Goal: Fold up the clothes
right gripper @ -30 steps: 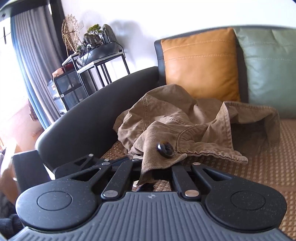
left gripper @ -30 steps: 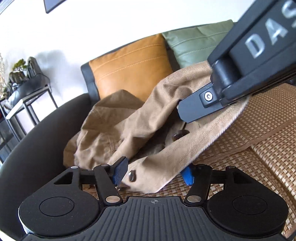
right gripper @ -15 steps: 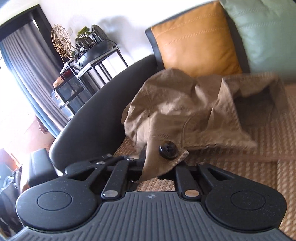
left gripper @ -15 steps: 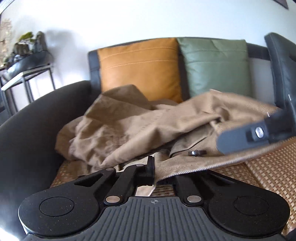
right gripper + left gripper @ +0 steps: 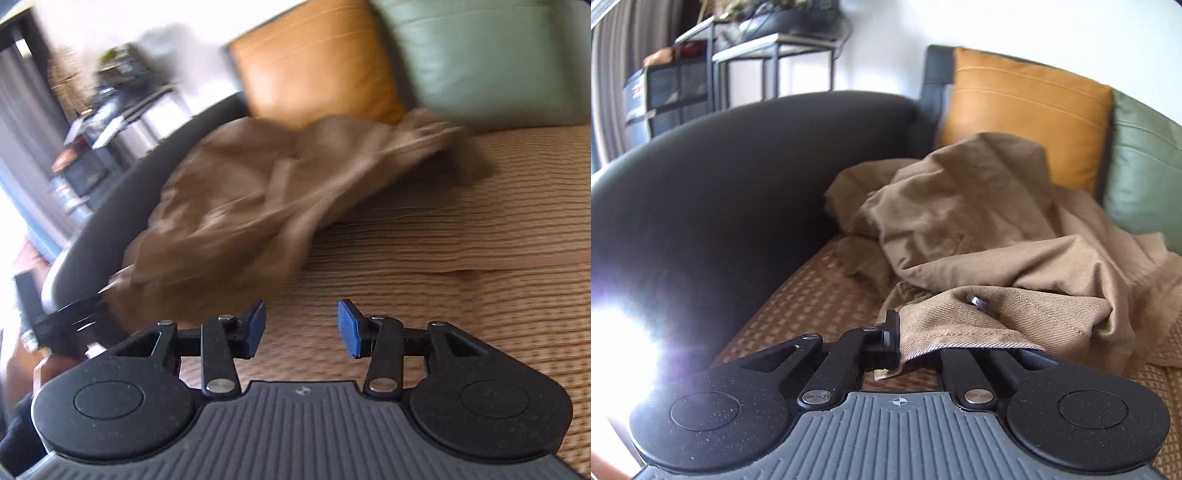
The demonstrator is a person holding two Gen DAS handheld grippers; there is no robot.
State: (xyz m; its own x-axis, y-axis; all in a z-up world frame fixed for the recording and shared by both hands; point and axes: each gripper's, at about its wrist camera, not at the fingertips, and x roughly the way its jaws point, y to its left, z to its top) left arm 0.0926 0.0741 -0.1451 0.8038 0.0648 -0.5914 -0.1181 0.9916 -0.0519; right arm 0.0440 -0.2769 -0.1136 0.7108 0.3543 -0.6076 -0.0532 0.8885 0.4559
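Clamping the tan garment [image 5: 960,229]'s buttoned hem, the left tongs [image 5: 908,343] grip fabric; the right tongs [image 5: 301,326] are opening, empty, garment ahead-left.

No readable text, label, brand or number shows in either view.

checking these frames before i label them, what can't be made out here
- Left wrist view: the right-hand finger of the left gripper is hidden under the tan garment it is shut on.
- Left wrist view: glare whites out the lower left corner.
- Left wrist view: the dark button is seen edge-on, its face unreadable.
- Right wrist view: motion blur smears the garment and the shelf; what kind of garment it is cannot be told. The right gripper is opening, empty.
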